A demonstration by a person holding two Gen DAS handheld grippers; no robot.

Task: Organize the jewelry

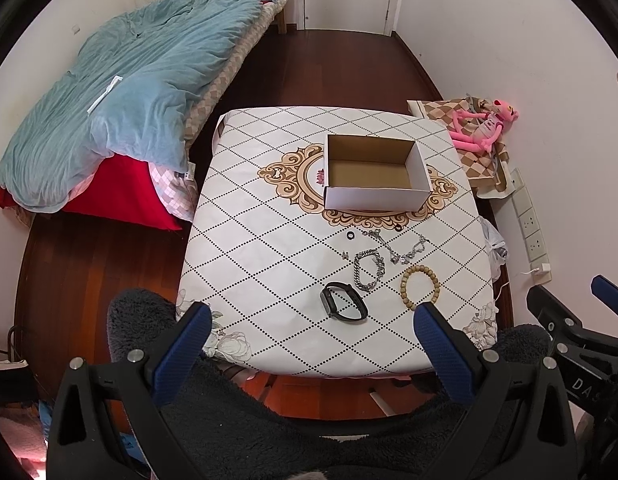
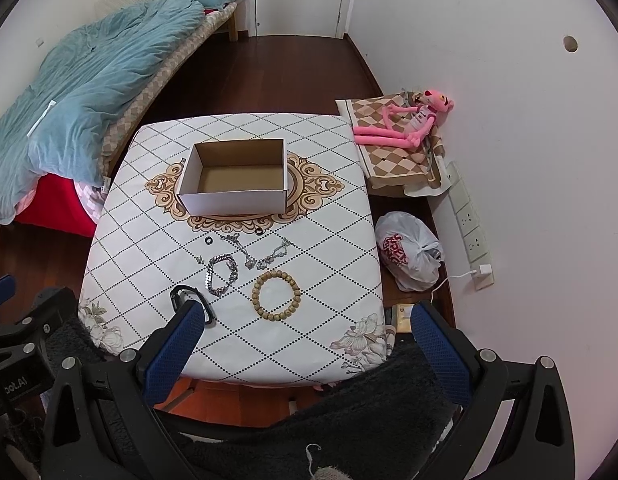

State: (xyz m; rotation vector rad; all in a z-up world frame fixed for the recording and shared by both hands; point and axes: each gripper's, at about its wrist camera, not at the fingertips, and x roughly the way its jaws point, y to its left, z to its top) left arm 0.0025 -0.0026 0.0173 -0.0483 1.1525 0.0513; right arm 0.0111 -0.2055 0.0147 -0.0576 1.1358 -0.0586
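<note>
Jewelry lay untouched on the desk (image 1: 269, 240) in front of the empty cardboard box (image 1: 373, 172), so with the left hand-held gripper (image 1: 313, 324) and right hand-held gripper (image 2: 307, 324) both spread wide and empty, sorting looked unstarted, the wooden bead bracelet (image 2: 276, 295) likely nearest to pick.

Tablecloth (image 1: 269, 248): white, black dotted diamond grid, tan medallion
Box (image 1: 375, 196): white outside, brown inside
Bead bracelet (image 1: 420, 288): tan
Watch band (image 1: 343, 302): black
Duvet (image 1: 129, 92): teal
Plush toy (image 1: 483, 124): pink
Gripper pads (image 1: 181, 356): blue
</note>
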